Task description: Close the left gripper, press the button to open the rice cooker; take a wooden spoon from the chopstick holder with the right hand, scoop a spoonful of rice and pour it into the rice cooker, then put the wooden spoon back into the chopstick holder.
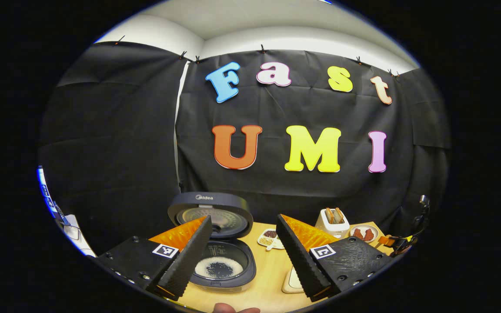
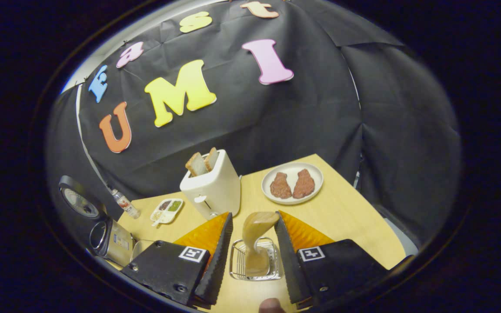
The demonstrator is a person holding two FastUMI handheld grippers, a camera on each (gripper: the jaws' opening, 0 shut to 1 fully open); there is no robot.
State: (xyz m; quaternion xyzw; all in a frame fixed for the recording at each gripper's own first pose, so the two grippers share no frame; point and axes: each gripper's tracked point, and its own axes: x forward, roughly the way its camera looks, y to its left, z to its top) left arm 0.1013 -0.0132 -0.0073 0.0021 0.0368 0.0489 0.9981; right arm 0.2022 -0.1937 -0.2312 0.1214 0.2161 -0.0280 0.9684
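The left gripper [image 1: 244, 250] gapes wide, holding nothing, above the open rice cooker [image 1: 222, 261]. The right gripper [image 2: 252, 248] stands open around the wooden spoon [image 2: 257, 241] in the chopstick holder [image 2: 255, 261], apparently not pressing it.

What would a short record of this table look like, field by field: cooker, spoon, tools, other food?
cooker: lid up, white grains in the pot
spoon: standing in the wire holder, between the right tool's fingers, not gripped
left tool: open, holding nothing, facing the cooker
right tool: open around the spoon
toaster: white, two bread slices sticking out
plate: two brown pieces on it
divided dish: small portions of different colours
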